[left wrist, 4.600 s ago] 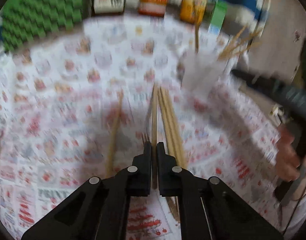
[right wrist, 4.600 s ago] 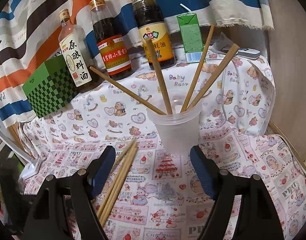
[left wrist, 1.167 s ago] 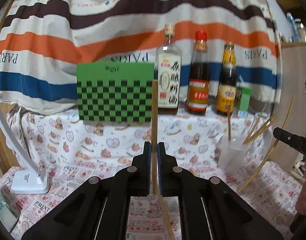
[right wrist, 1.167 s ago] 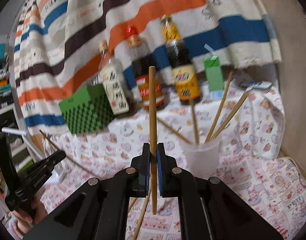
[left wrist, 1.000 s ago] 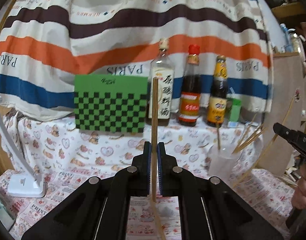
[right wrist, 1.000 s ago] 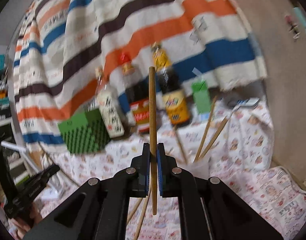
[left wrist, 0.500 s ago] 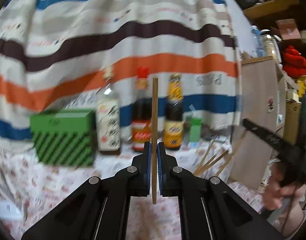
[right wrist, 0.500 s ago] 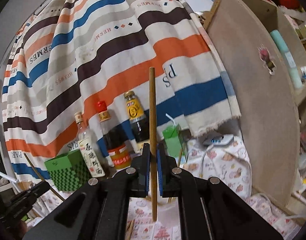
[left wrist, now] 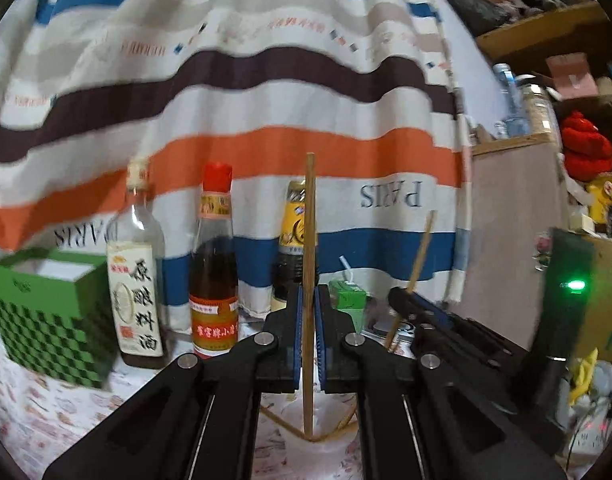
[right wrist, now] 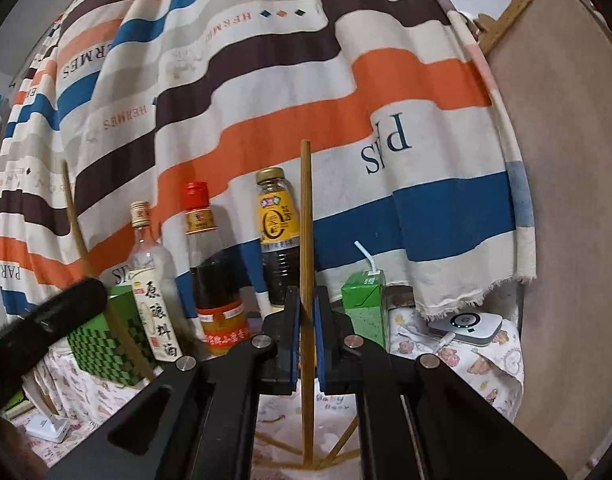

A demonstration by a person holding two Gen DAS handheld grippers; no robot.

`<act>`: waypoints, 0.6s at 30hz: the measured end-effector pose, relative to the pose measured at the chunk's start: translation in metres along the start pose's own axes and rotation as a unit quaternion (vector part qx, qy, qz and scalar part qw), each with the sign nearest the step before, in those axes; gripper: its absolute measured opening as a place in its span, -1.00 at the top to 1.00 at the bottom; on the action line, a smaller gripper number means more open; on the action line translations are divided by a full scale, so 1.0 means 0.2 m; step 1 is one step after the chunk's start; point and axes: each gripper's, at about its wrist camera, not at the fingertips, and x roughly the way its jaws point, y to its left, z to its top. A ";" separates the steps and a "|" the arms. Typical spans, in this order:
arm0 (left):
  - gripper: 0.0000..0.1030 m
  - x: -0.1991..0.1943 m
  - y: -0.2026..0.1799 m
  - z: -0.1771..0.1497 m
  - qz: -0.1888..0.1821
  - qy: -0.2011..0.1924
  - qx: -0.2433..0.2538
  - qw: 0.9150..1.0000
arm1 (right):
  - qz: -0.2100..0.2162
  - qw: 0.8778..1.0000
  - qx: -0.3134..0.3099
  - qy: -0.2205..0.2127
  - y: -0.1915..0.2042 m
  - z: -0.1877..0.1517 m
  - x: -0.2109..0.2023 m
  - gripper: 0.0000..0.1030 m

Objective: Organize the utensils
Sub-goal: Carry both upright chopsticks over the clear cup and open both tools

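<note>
Jaws clamp chopsticks: left gripper (left wrist: 307, 336), right gripper (right wrist: 306, 336).

A cluttered home corner, I'd say.
Sauce bottles (right wrist: 216, 276) on my cartoon-print tablecloth (right wrist: 478, 356), striped sheet (right wrist: 306, 80) behind, crowded shelves (left wrist: 546, 92).

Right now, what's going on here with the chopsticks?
A person is tidying chopsticks with a handheld gripper in each hand. The left gripper is shut on one upright chopstick, and the right gripper is shut on another chopstick. Both are held over the plastic cup, which already has chopsticks leaning in it, with their lower ends near its mouth. Sauce bottles and a green checkered box stand behind.
</note>
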 end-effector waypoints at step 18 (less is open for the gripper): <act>0.90 0.27 0.14 -0.34 -0.018 0.093 -0.040 0.995 | 0.030 0.995 -0.002 0.094 -0.09 -0.18 0.19 0.86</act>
